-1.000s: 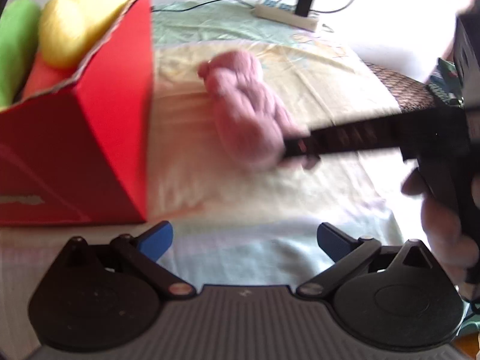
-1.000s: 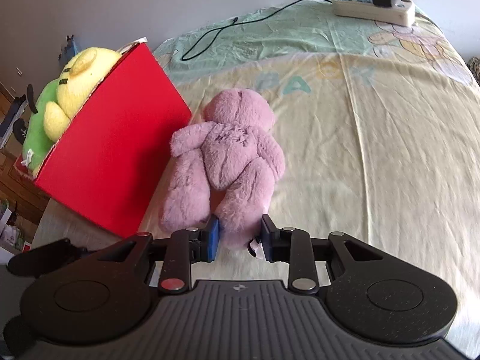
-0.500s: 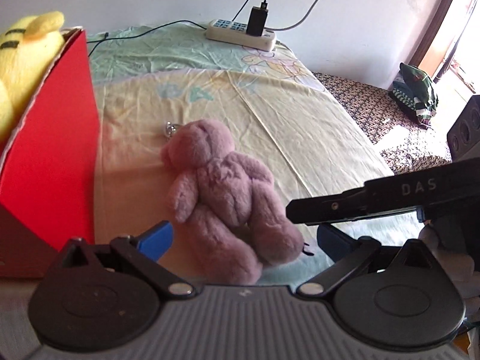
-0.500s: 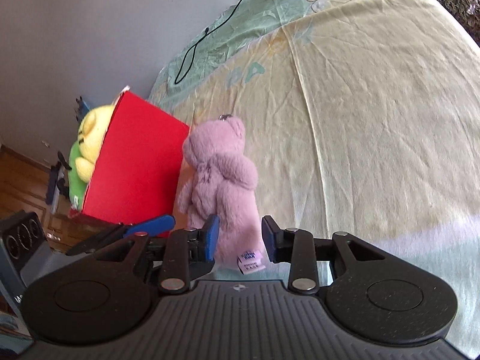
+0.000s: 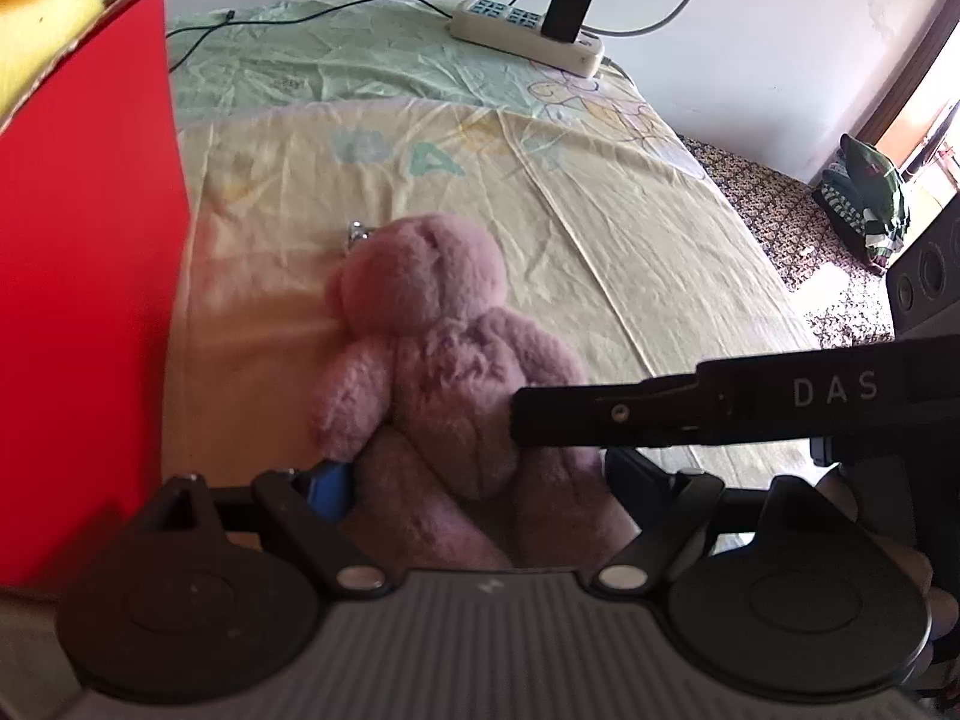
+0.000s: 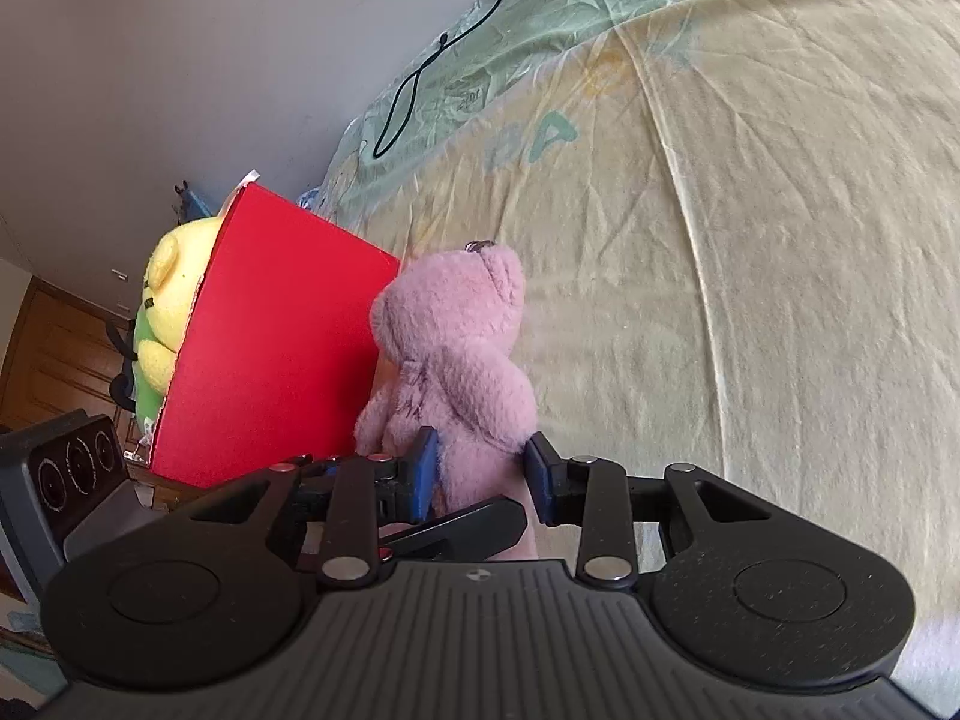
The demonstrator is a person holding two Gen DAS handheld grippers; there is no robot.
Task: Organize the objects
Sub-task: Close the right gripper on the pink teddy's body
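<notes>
A pink teddy bear [image 6: 459, 372] lies on the bedsheet [image 6: 750, 252] beside a red box [image 6: 270, 336]. The right gripper [image 6: 483, 471] clamps its leg. The left gripper [image 5: 474, 480] brackets its legs, jaws wide apart.

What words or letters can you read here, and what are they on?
"DAS": white letters on the black arm of the right gripper, seen from the left wrist camera.
"BA": pale blue-green letters printed on the bedsheet; any letters after them are too faded to read.
Small print on the green part of the sheet: too small to read.
The three round dials on the black device show no readable numbers.
</notes>
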